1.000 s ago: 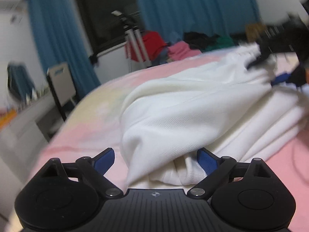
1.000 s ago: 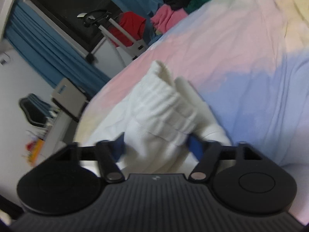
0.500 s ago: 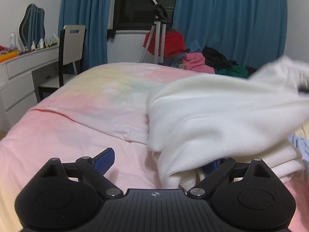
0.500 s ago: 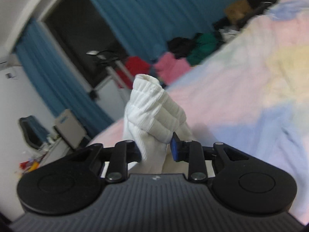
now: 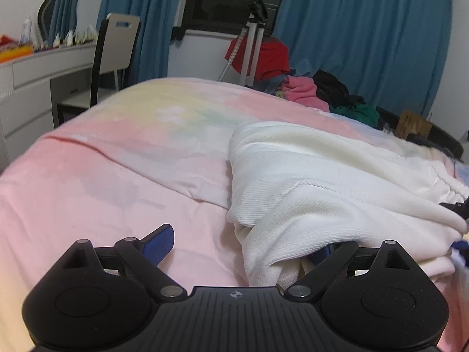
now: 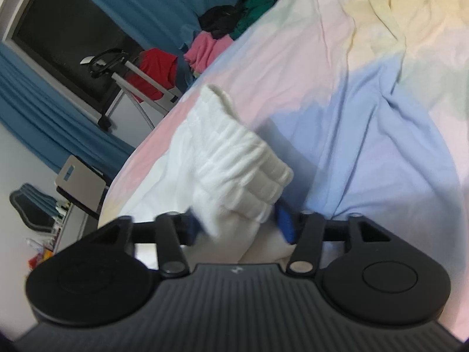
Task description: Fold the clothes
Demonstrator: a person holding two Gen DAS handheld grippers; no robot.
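**Right gripper lets go of the white garment's ribbed edge**

Half a second ago the right gripper [image 6: 239, 228] held the ribbed band pinched and lifted above the bed; now its jaws have just been opening, and the band lies lower, still between the blue pads but with gaps on both sides. In the left wrist view the raised fold seen earlier at the right has dropped flat onto the pile.

The left gripper [image 5: 243, 249] stands spread wide: its left pad [image 5: 158, 245] hangs free over the sheet, while the right one is tucked under a fold of cloth, gripping nothing.

The white garment [image 5: 322, 187] lies bunched in soft layers on the bed [image 5: 102, 182], over a pink, yellow and blue sheet. Its fabric is finely ribbed, with a thick gathered band [image 6: 246, 161] at one end.
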